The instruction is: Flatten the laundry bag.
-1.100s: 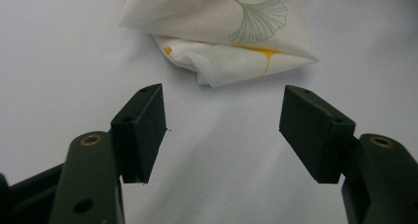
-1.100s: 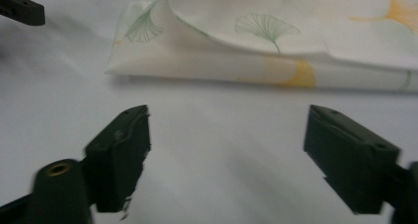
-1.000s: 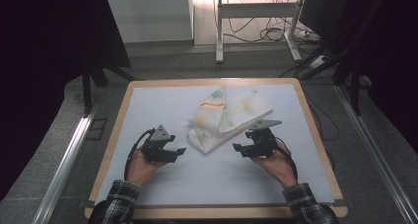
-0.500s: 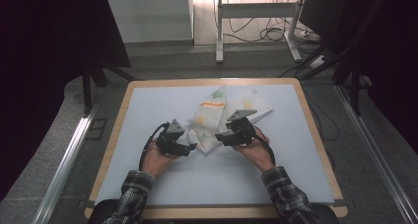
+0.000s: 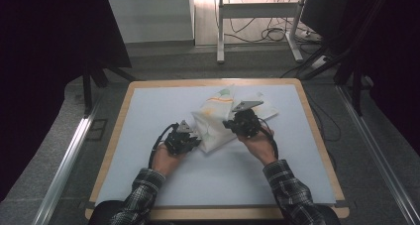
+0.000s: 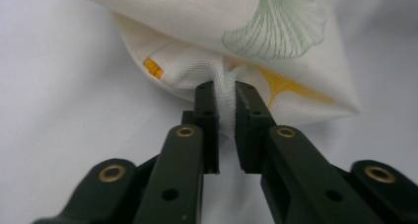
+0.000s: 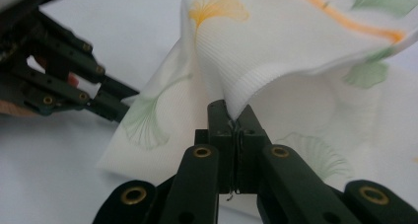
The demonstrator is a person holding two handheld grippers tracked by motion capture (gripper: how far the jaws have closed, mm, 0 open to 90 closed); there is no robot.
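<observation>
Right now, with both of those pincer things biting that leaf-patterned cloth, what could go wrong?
The right gripper is shut on just a thin edge of the cloth, so a tug might pull it free. The left gripper pinches a thicker bunched fold and may hold more than one layer, which could keep the cloth from opening. The two grips sit close together in the high view, so lifting could leave most of the fabric sagging onto the table.

A pale blue-white surface [image 5: 163, 111] with a light wooden border sits on grey floor [image 5: 49, 150], metal rails [image 5: 69, 155] running along either side, while beyond it white desk legs [image 5: 220, 27] stand over a tangle of dark cables [image 5: 270, 34] by a white wall panel [image 5: 148, 17].
</observation>
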